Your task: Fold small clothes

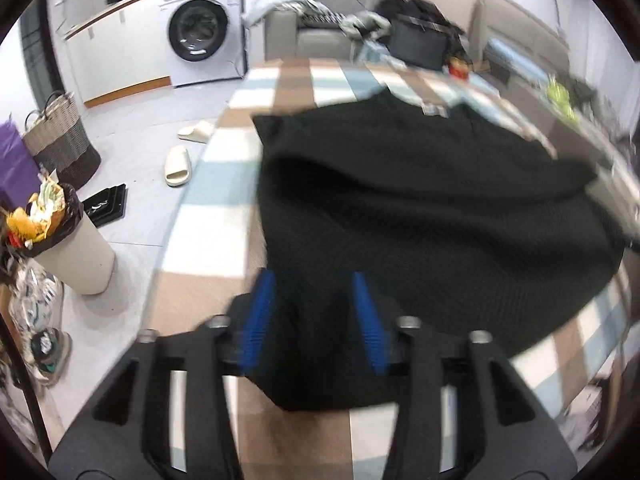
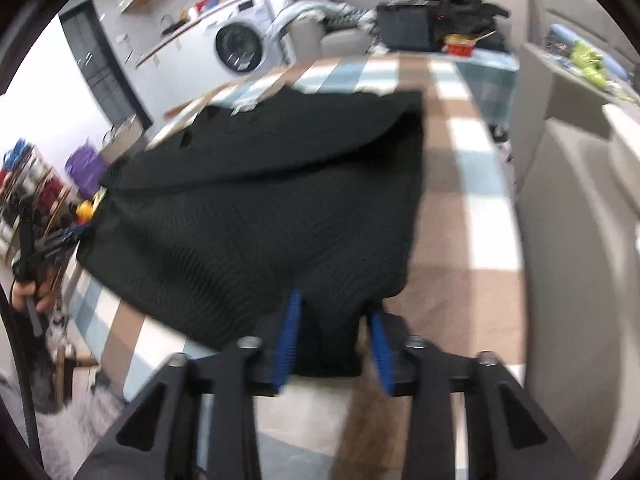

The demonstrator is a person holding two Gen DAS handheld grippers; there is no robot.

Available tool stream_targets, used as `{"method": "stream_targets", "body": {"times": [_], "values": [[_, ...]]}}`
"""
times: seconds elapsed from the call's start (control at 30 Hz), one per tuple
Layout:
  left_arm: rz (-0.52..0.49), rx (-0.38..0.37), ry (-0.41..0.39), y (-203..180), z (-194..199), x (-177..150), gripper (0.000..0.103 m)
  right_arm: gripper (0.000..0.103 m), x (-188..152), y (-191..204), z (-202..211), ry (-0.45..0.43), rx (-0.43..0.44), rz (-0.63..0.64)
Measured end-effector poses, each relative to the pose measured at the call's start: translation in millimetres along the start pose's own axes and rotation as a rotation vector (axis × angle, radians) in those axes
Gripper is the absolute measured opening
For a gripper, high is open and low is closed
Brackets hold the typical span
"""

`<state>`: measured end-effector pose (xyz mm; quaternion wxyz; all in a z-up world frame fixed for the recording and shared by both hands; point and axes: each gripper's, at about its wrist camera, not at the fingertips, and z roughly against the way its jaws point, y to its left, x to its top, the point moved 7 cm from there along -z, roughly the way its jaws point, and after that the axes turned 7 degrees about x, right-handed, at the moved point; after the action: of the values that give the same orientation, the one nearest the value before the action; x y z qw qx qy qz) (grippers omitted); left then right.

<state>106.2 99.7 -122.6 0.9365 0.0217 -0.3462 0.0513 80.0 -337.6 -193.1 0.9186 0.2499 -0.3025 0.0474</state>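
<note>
A black knit garment [image 1: 432,208] lies on a checked tablecloth [image 1: 224,184], its near hem lifted and carried forward over the rest. My left gripper [image 1: 316,284] holds the near left part of the hem between its blue pads [image 1: 256,320]. In the right wrist view the same garment [image 2: 280,200] spreads ahead, and my right gripper [image 2: 334,308] holds its near right hem between its blue pads [image 2: 288,336]. Both pairs of jaws stand partly closed with cloth between them. The left gripper also shows at the left edge of the right wrist view [image 2: 60,240]. Both views are blurred by motion.
A laptop [image 1: 416,46] and a red bowl [image 2: 460,46] sit at the table's far end. A full waste bin [image 1: 68,240], a wicker basket [image 1: 60,140], slippers [image 1: 178,166] and a washing machine [image 1: 200,32] are on the left. A grey sofa [image 2: 576,240] runs along the right.
</note>
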Motion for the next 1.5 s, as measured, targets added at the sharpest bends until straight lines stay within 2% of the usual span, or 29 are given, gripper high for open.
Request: {"method": "stream_targets", "body": {"times": [0.07,0.23,0.33,0.5,0.53,0.57,0.67,0.7,0.73,0.77,0.8,0.83,1.07,1.2,1.3,1.37,1.43,1.5], "values": [[0.051,-0.007,-0.030,11.0,2.9,15.8,0.061,0.041,14.7,-6.8,3.9,-0.046,0.012,-0.042],[0.153,-0.031,-0.030,25.3,-9.9,52.2,0.061,0.042,46.8,-16.2,-10.0,-0.097,0.086,-0.148],[0.169,-0.024,-0.011,24.8,-26.2,71.3,0.061,0.042,64.6,-21.0,-16.8,-0.121,0.130,-0.204],[0.184,-0.053,0.024,16.6,-55.4,92.2,0.058,0.042,86.5,-34.1,-30.8,-0.125,0.122,-0.241],[0.184,-0.060,0.029,14.8,-59.6,95.3,0.055,0.042,91.4,-37.7,-33.7,-0.129,0.136,-0.256],[0.184,-0.060,0.032,11.3,-65.4,97.3,0.048,0.042,95.8,-40.4,-36.5,-0.128,0.148,-0.266],[0.196,-0.050,0.042,11.6,-75.4,103.3,0.020,0.042,109.8,-49.3,-44.4,-0.137,0.151,-0.274],[0.213,-0.064,0.048,12.5,-78.1,105.5,0.012,0.035,116.4,-52.2,-48.7,-0.136,0.147,-0.282],[0.227,-0.074,0.049,12.4,-79.8,106.8,0.007,0.016,119.0,-52.3,-51.7,-0.130,0.150,-0.285],[0.235,-0.085,0.045,12.5,-79.3,108.6,0.005,0.010,122.9,-51.2,-53.7,-0.125,0.153,-0.283],[0.238,-0.089,0.033,12.7,-76.3,111.2,0.005,0.004,126.6,-49.5,-52.7,-0.132,0.149,-0.274],[0.239,-0.091,0.023,12.6,-73.0,113.4,0.005,0.003,131.3,-44.0,-49.0,-0.143,0.147,-0.248],[0.277,-0.118,-0.087,22.9,-37.3,150.5,0.005,0.003,168.3,-12.5,-11.8,-0.239,0.179,-0.165],[0.309,-0.114,-0.116,33.3,-36.3,176.0,0.005,0.003,197.9,-5.6,-15.3,-0.259,0.176,-0.152],[0.333,-0.108,-0.115,41.4,-52.4,197.7,0.005,0.003,218.5,-14.4,-31.5,-0.266,0.165,-0.200],[0.350,-0.088,-0.084,46.8,-72.4,207.4,0.005,0.003,229.9,-25.8,-46.8,-0.264,0.143,-0.245],[0.383,-0.052,-0.047,55.0,-96.0,211.4,0.006,0.009,234.8,-47.7,-77.6,-0.193,0.101,-0.323],[0.409,-0.036,0.006,62.6,-114.8,209.4,0.009,0.009,230.5,-62.4,-99.4,-0.125,0.099,-0.386]]}}
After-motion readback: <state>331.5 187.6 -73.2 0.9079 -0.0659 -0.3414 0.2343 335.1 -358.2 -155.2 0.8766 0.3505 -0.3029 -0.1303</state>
